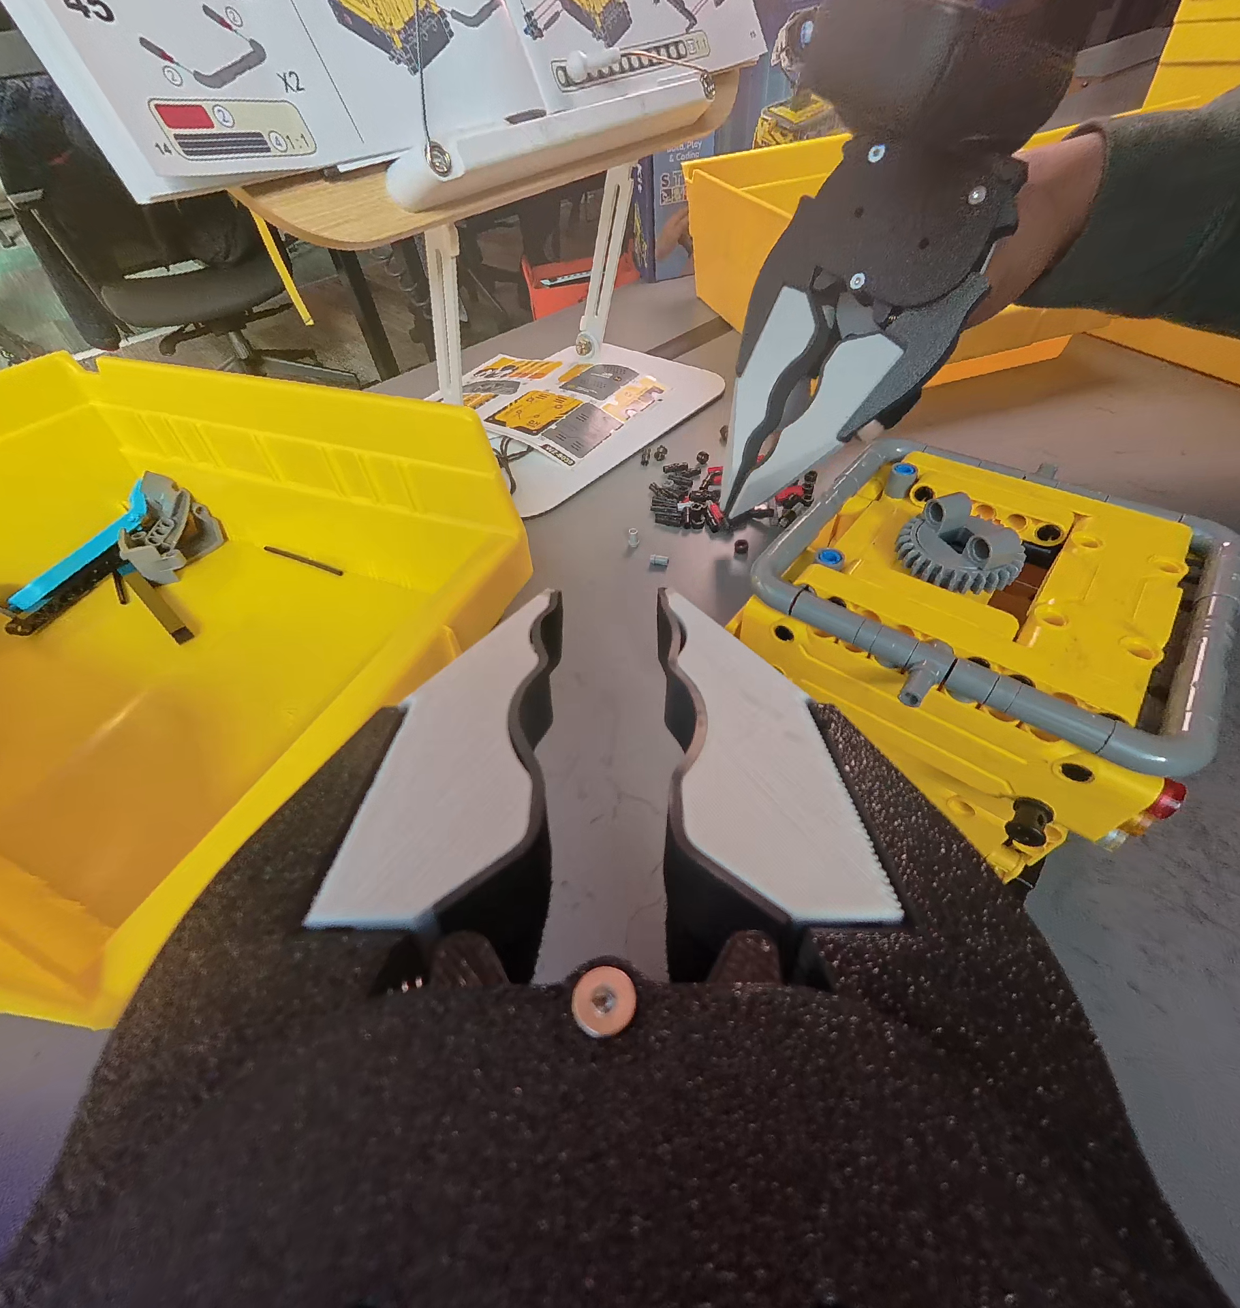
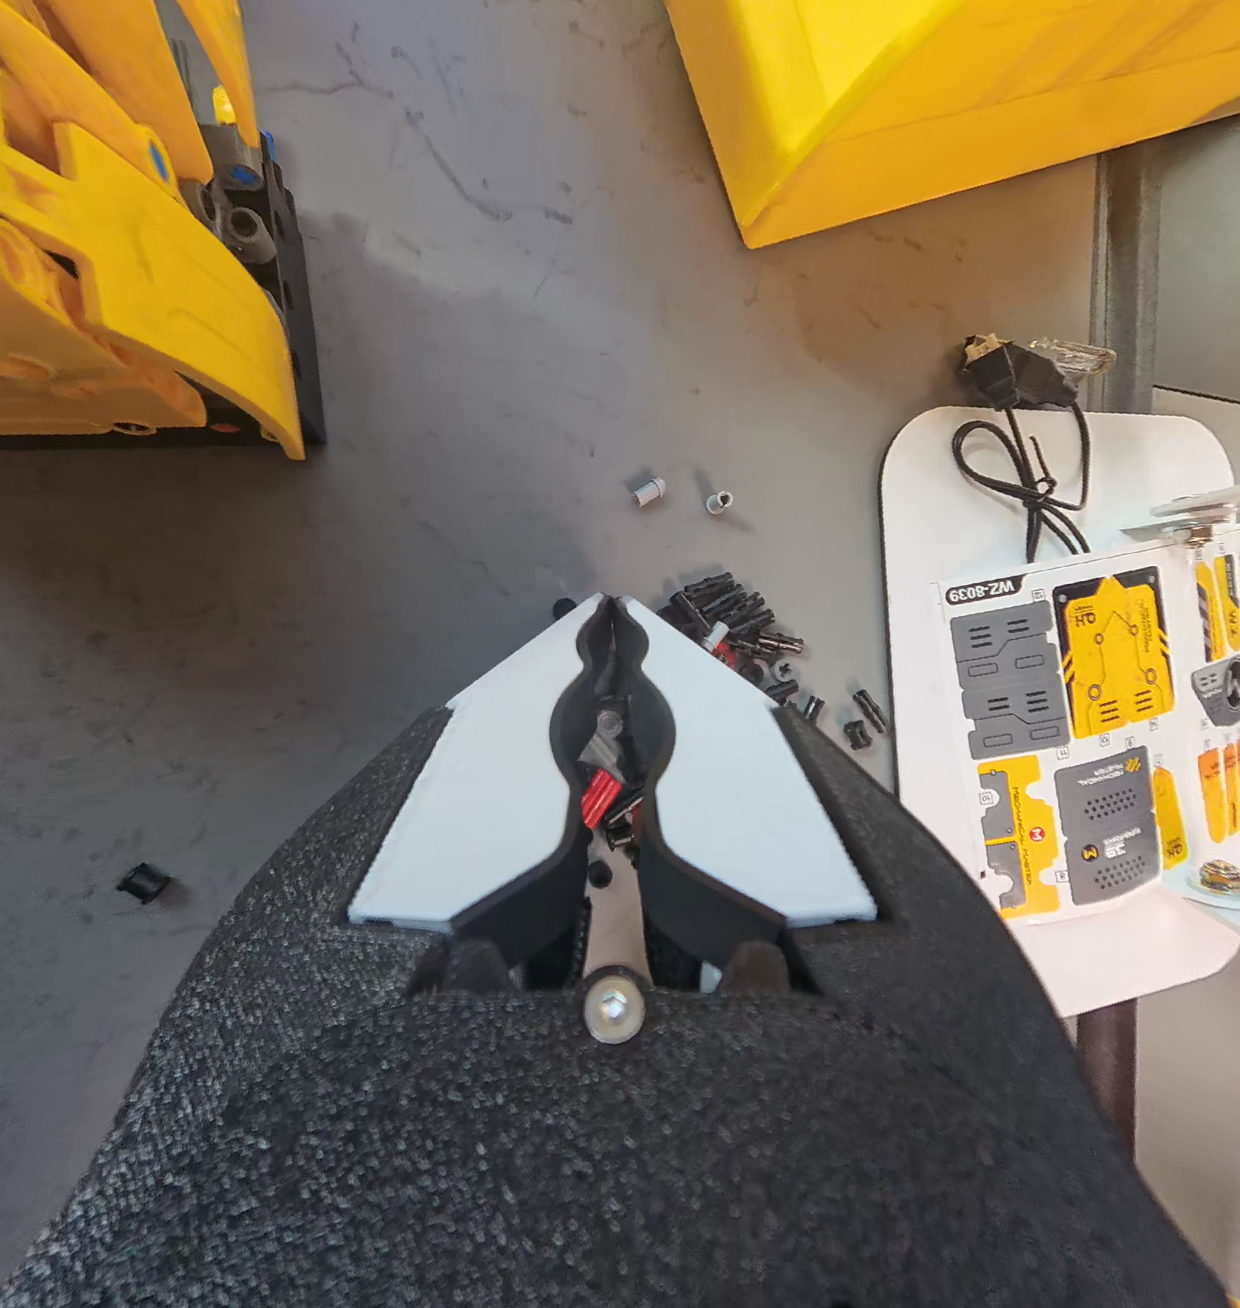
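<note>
My left gripper [image 1: 609, 598] is open and empty. It hovers over the grey table between a yellow bin [image 1: 263, 722] and a yellow brick-built model [image 1: 957, 637]. My right gripper [image 2: 609, 600] is shut, and its tips point down into a pile of small black and red pins [image 2: 744, 626]. It also shows in the left wrist view [image 1: 734, 506], with its tips in the same pile [image 1: 684, 495]. A red pin [image 2: 599, 796] and grey bits show through the hollows between its fingers. I cannot tell whether the tips pinch a pin.
Two small grey bushings [image 2: 649, 490] lie apart from the pile. A blue and grey sub-assembly [image 1: 129, 545] lies in the left bin. A sticker sheet [image 2: 1098, 743] and a black cable [image 2: 1028, 460] lie on a white stand base. An instruction booklet [image 1: 284, 85] stands above. A second yellow bin [image 2: 957, 106] is behind. Spacing between my two grippers at the tips: around 15 cm.
</note>
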A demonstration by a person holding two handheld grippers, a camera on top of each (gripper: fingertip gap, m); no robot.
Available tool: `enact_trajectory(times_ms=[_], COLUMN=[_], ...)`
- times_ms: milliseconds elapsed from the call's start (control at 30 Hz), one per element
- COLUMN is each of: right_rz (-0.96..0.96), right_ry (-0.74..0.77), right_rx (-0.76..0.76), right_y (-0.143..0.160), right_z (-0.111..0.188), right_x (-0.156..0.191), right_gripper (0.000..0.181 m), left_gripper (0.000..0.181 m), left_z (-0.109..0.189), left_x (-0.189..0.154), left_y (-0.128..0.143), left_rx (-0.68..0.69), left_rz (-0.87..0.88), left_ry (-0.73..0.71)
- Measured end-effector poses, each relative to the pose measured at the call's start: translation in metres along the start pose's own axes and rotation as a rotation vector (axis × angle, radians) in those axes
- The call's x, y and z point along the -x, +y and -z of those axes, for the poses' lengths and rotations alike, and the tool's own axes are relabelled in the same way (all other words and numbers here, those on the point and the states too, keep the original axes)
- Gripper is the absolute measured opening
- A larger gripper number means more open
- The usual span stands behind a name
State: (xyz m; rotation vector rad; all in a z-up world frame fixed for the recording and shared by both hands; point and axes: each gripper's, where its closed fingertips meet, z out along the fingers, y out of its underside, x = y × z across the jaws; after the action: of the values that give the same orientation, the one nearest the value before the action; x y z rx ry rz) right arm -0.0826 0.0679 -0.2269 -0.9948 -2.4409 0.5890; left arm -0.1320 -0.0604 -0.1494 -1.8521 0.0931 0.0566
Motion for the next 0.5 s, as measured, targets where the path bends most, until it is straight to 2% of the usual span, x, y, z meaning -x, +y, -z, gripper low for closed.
enact_trajectory(times_ms=[100, 267, 500], right_rz=[-0.011, -0.031, -0.072], right_ry=[0.007, 0.019, 0.034], right_rx=[-0.042, -0.038, -0.036], right_y=[-0.005, 0.014, 0.025], right_z=[0.020, 0.041, 0.035], right_x=[0.012, 0.042, 0.038], right_gripper=[0.000, 0.000, 0.000], left_gripper=[0.026, 0.026, 0.025], left_z=[0.000, 0.000, -0.003], left_x=[-0.001, -0.003, -0.005], left_y=[-0.001, -0.003, 0.002], left_rx=[-0.002, -0.007, 0.009], left_rz=[-0.002, -0.010, -0.021], left_ry=[0.001, 0.006, 0.002])
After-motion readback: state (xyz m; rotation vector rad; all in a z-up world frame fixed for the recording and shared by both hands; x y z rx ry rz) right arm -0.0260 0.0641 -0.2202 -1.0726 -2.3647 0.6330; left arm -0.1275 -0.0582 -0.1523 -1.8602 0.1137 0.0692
